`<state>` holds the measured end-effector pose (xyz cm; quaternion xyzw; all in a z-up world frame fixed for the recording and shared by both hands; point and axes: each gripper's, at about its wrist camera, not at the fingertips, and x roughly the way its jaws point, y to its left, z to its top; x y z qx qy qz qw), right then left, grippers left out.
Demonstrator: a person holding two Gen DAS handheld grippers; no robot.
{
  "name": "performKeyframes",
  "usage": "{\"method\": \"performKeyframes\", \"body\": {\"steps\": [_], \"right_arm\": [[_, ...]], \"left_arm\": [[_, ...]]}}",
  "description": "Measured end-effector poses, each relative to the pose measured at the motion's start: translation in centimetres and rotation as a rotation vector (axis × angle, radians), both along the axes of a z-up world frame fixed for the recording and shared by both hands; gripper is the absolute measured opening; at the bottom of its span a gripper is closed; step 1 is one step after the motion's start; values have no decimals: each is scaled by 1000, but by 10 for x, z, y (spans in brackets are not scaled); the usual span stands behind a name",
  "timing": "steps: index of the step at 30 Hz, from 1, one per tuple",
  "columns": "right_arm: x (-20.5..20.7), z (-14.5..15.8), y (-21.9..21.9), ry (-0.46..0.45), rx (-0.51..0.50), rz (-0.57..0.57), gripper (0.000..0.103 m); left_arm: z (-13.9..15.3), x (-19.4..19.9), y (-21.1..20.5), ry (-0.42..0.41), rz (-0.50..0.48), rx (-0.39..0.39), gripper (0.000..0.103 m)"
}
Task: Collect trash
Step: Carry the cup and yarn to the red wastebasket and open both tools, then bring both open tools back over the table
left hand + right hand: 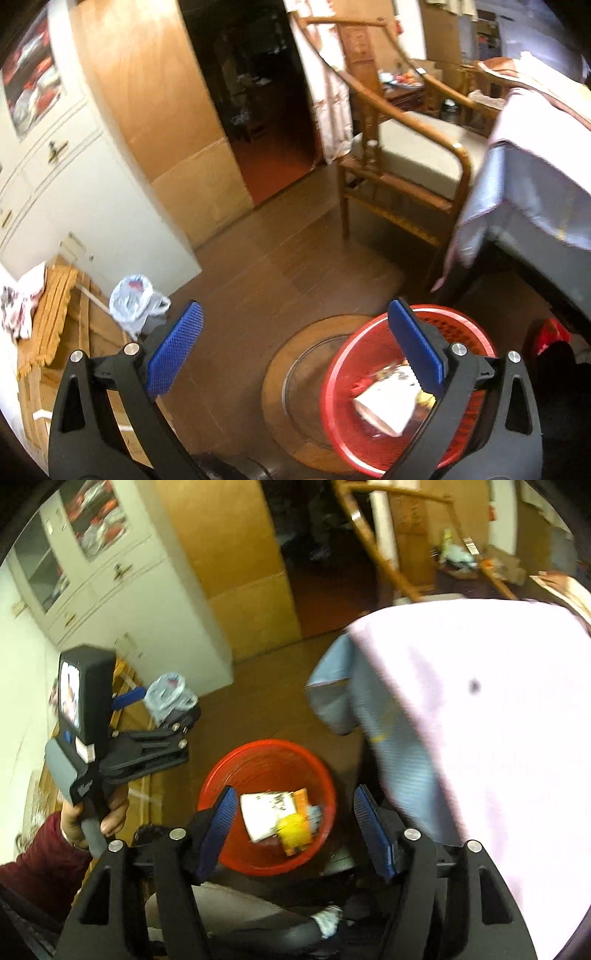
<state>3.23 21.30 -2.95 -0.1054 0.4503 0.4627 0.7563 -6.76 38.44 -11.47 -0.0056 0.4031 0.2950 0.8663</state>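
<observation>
Hovering above the red bin [266,806], we hold the right tongs [295,834] released and empty; paper trash [264,814] lies inside, seemingly dropped; the left tongs [295,350] gape nearby.

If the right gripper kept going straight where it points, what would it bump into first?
Most likely the trash in the red basket: the white carton lies between the open fingers of the right gripper. Depth is hard to judge.

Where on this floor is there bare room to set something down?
Bare wooden floor lies between the white cabinet, the wooden chair and the red basket. It is crowded by the plastic bag.
</observation>
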Motion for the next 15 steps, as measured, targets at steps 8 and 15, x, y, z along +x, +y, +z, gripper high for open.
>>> {"method": "performKeyframes", "body": {"steps": [8,15], "right_arm": [[14,34,-120,-91,112,-239,76],[13,44,-263,-196,165,-499,93]], "left_arm": [[52,27,-97,-83,-183,35,96],[89,61,-208,-127,-401,5,96]]}}
